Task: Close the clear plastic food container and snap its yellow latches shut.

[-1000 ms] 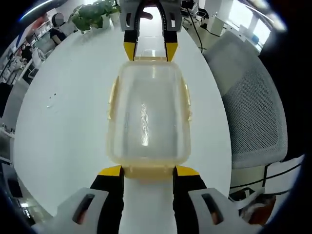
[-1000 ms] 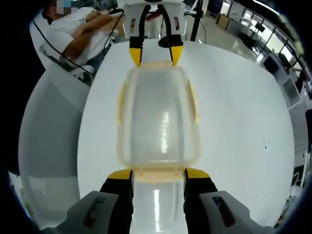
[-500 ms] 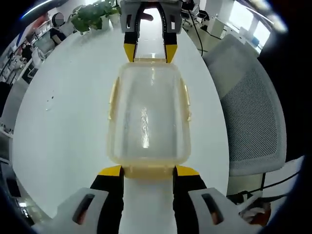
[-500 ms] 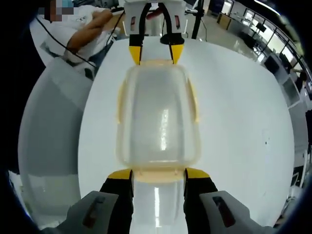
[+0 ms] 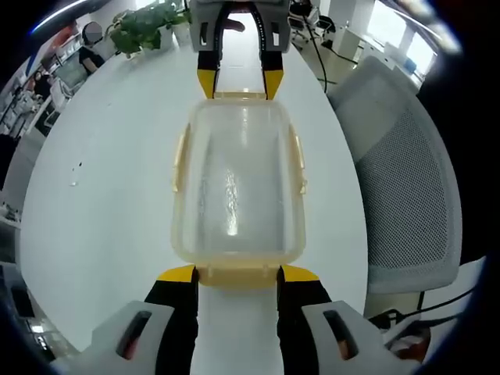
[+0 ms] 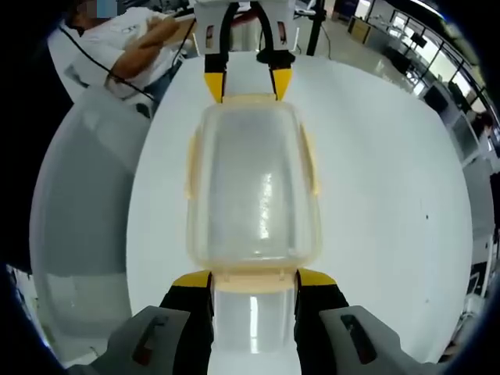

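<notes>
A clear plastic container (image 5: 238, 187) with its lid on lies lengthwise on the white table (image 5: 101, 195), held between my two grippers, which face each other. My left gripper (image 5: 238, 273) stands open at the near end, and the yellow end latch (image 5: 238, 275) sits between its yellow-tipped jaws. My right gripper (image 5: 238, 82) is at the far end, its tips either side of that end's latch. From the other side, the container (image 6: 254, 187) has my right gripper (image 6: 254, 279) open around its near latch (image 6: 254, 280) and my left gripper (image 6: 244, 84) opposite. The yellow side latches (image 5: 179, 160) stand slightly out from the walls.
A grey mesh chair (image 5: 406, 172) stands just off the table edge. A green plant (image 5: 148, 23) sits at the table's far side. A seated person (image 6: 125, 47) and a grey chair back (image 6: 78, 203) are beyond the table edge.
</notes>
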Demonstrator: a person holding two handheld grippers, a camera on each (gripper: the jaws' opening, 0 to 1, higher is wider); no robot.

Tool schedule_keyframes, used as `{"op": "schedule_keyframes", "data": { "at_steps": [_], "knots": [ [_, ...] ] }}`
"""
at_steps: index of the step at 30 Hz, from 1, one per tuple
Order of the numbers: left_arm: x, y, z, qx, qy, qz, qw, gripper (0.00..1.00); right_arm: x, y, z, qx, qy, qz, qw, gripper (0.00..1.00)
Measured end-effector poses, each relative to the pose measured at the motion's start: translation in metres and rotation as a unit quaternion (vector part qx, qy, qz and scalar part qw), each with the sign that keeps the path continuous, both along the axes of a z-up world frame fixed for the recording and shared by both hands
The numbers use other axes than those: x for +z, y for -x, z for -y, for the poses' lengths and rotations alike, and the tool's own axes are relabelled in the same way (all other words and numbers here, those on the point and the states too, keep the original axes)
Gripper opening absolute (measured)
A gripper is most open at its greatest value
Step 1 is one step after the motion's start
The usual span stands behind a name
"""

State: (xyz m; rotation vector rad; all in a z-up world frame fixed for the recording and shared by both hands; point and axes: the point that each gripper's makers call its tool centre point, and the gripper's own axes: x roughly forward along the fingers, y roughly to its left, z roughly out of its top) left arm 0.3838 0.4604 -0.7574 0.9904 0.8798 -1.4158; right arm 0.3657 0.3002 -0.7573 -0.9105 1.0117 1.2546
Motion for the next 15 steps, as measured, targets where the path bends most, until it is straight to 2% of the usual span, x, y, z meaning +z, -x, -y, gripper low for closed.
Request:
{"op": "schedule_keyframes", "data": {
  "at_steps": [15],
  "knots": [
    [-0.002, 0.003, 0.014, -0.002, 0.001, -0.006, 1.0, 0.38, -0.004, 0.003, 0.013, -0.002, 0.001, 0.0, 1.0, 0.39]
  ]
}}
